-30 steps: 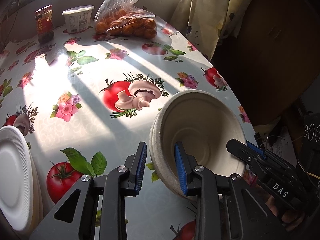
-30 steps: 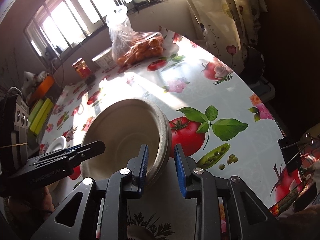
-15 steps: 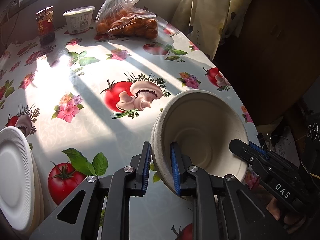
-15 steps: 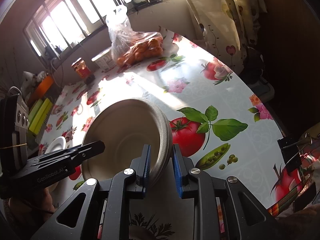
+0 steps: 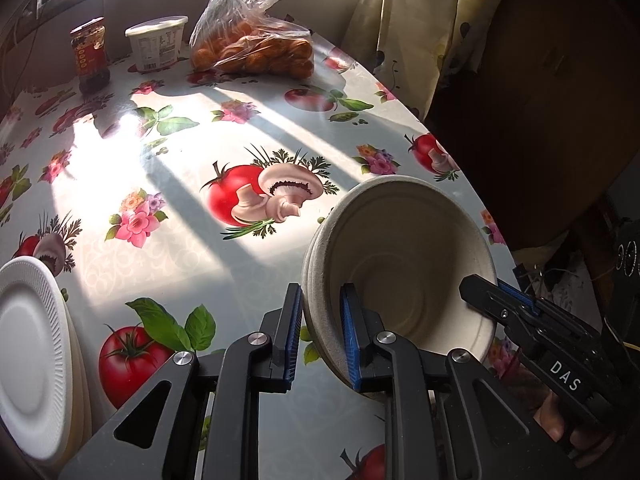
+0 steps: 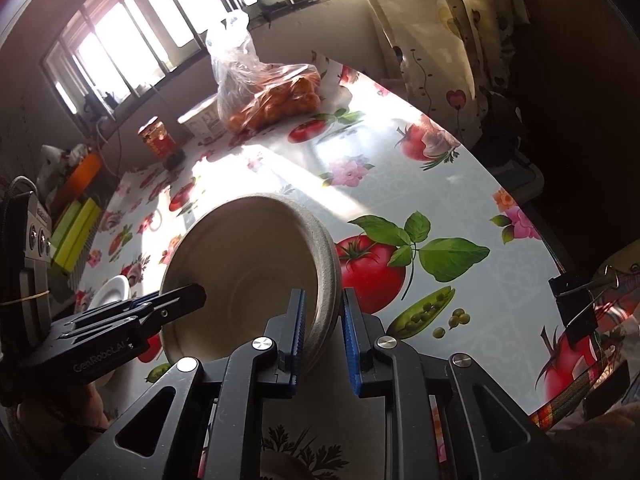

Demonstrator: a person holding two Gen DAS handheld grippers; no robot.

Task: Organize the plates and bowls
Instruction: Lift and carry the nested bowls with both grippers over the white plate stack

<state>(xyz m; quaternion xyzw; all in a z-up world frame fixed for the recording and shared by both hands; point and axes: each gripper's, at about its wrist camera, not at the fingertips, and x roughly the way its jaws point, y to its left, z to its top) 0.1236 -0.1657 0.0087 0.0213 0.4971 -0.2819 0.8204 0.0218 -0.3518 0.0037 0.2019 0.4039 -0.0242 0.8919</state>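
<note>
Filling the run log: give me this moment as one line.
left gripper: shut on bowls | right gripper: shut on bowls, opposite rim | bowls: tilted | plates: on table

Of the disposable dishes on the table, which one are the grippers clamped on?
The beige bowl stack by the table's edge: left gripper and right gripper each pinch its rim. The white foam plates lie untouched.
</note>
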